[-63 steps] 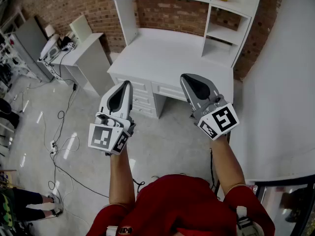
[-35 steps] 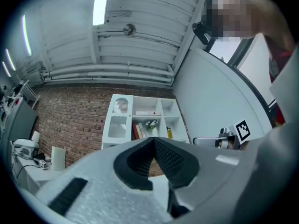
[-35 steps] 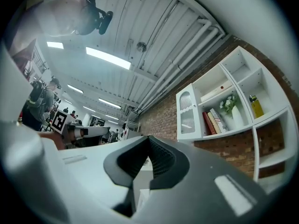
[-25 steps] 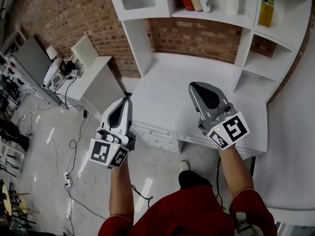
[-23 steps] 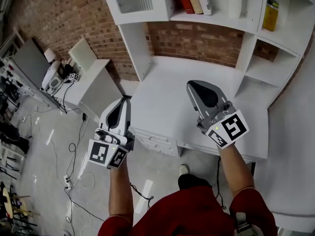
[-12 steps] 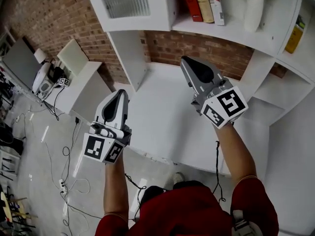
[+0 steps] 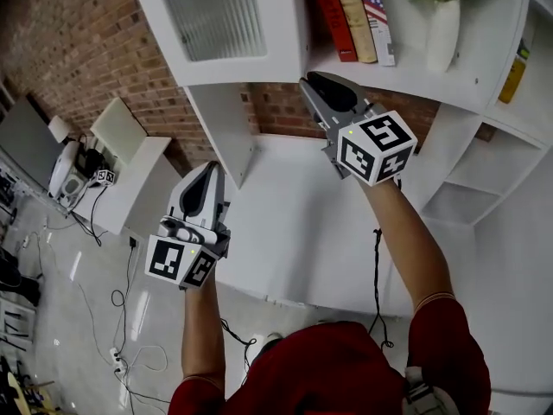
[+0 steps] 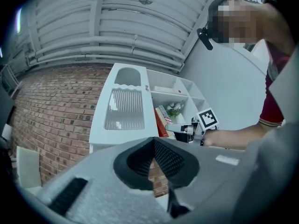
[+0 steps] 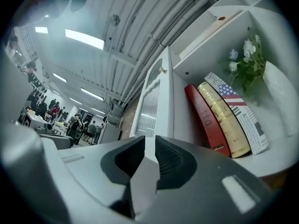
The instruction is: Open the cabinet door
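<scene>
The white cabinet door [image 7: 216, 15] with ribbed glass is closed at the top left of the desk hutch; it also shows in the left gripper view [image 8: 125, 108] and edge-on in the right gripper view [image 9: 150, 104], with a small knob [image 9: 162, 70] high on its edge. My right gripper [image 7: 309, 80] is raised to the shelf's front edge, just right of the door's lower corner. Its jaws have just been opening and stand a narrow gap apart [image 9: 145, 141], nothing between them. My left gripper [image 7: 212, 168] hangs lower over the desk's left end, jaws together [image 8: 154, 141], empty.
Books [image 7: 354, 15] and a white vase with flowers [image 7: 441, 28] stand on the shelf right of the door. The white desk top [image 7: 302, 223] lies below. A side table [image 7: 121, 171] with devices is at left, and cables [image 7: 121, 318] run over the floor.
Both grippers have come closer to the hutch. The right one rose from over the desk to the shelf edge beside the door. The left one advanced less and stayed low.
</scene>
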A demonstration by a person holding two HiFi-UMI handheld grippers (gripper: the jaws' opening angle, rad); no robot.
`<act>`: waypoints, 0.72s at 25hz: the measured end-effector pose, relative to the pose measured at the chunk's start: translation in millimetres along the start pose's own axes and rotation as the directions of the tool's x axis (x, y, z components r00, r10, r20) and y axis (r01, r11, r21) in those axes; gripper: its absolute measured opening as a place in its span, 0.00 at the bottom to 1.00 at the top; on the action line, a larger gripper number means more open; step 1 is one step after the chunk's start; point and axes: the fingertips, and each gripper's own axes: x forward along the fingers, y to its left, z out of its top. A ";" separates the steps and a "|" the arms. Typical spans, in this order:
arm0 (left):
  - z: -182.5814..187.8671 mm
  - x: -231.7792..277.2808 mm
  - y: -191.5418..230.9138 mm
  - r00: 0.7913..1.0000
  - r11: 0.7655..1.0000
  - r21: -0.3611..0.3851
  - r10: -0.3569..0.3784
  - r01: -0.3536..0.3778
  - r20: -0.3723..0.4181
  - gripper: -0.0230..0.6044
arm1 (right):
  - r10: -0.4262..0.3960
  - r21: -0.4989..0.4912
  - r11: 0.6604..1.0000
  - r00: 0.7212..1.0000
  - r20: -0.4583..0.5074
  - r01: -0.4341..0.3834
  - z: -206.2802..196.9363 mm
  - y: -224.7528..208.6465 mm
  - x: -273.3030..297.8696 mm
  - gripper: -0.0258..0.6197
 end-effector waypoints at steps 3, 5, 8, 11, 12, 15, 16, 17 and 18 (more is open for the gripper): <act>-2.6 2.5 7.3 1.000 1.000 -0.004 -0.022 0.022 0.000 0.03 | -0.037 -0.028 0.999 0.999 -0.040 0.035 -3.8 -10.1 18.0 0.16; -6.0 2.9 10.9 0.999 0.999 -0.009 -0.033 0.033 -0.002 0.04 | -0.059 -0.044 0.997 0.996 -0.062 0.057 -5.5 -15.1 26.6 0.20; -11.2 3.9 15.2 0.999 0.999 -0.015 -0.044 0.043 -0.007 0.03 | -0.088 -0.060 0.995 0.992 -0.089 0.083 -7.1 -23.6 35.6 0.24; -9.5 3.4 16.6 0.998 0.998 -0.024 -0.059 0.059 0.006 0.03 | -0.104 -0.068 0.993 0.988 -0.116 0.096 -9.1 -30.2 45.0 0.25; -7.4 2.9 16.5 0.998 0.997 -0.028 -0.065 0.066 0.015 0.03 | -0.107 -0.068 0.993 0.987 -0.122 0.099 -9.8 -31.6 47.9 0.25; -8.9 -1.4 23.0 0.999 0.998 -0.012 -0.054 0.054 0.002 0.03 | -0.120 -0.065 0.992 0.984 -0.130 0.113 -11.6 -35.4 52.2 0.26; -8.6 -2.4 25.5 0.999 0.999 -0.009 -0.051 0.051 0.000 0.03 | -0.128 -0.063 0.991 0.984 -0.128 0.121 -11.5 -37.0 52.1 0.25; -7.7 -2.9 27.9 0.999 0.999 -0.004 -0.050 0.050 -0.001 0.03 | -0.135 -0.059 0.990 0.983 -0.125 0.129 -11.1 -38.6 51.6 0.25; -6.7 -3.2 30.1 0.999 0.999 0.001 -0.051 0.051 -0.002 0.03 | -0.141 -0.053 0.989 0.983 -0.121 0.135 -10.5 -39.5 51.2 0.25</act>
